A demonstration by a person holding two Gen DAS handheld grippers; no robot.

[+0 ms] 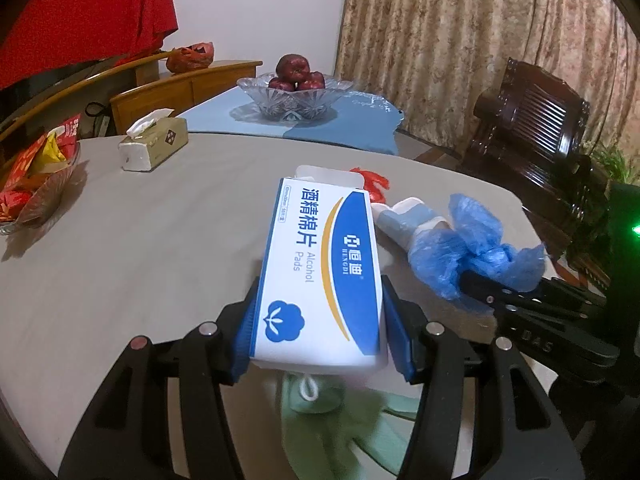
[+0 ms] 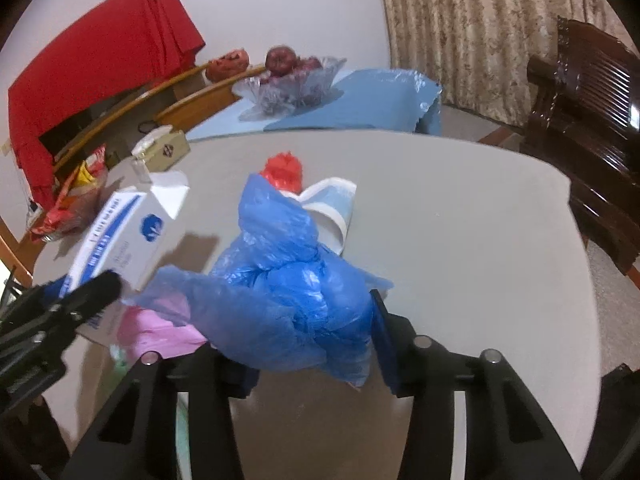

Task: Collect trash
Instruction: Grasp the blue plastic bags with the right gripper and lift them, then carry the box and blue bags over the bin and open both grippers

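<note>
Trash: two pieces are in hand now, an alcohol pad box and a crumpled blue plastic bag; more is on the surface.
Left tool: my left tool is closed on the box, its blue pads pressing the two long sides near the box's lower end. The box is lifted off the surface and its far flap stands open.
Right tool: my right tool is closed on the blue bag, a loose bunch that spills out above and to both sides of the fingers.
Just beyond: a flattened paper cup lies on the surface past the bag, and a small red plastic scrap lies just behind it. Both look like trash left to collect.
Below my left tool: something pale green shows blurred under the box. I cannot tell what it is; it may be where the trash goes.
Further out: a tissue box, a dish of snack packets and a glass bowl of apples. I judge these are not trash.
Surface: the grey surface carries all of it.
Doing it well: I would keep both grips firm, hold the box level so the open flap spills nothing, and carry the bag high enough not to drag over the cup.
Risk: the thin bag could slip through the fingers if I swing it.
</note>
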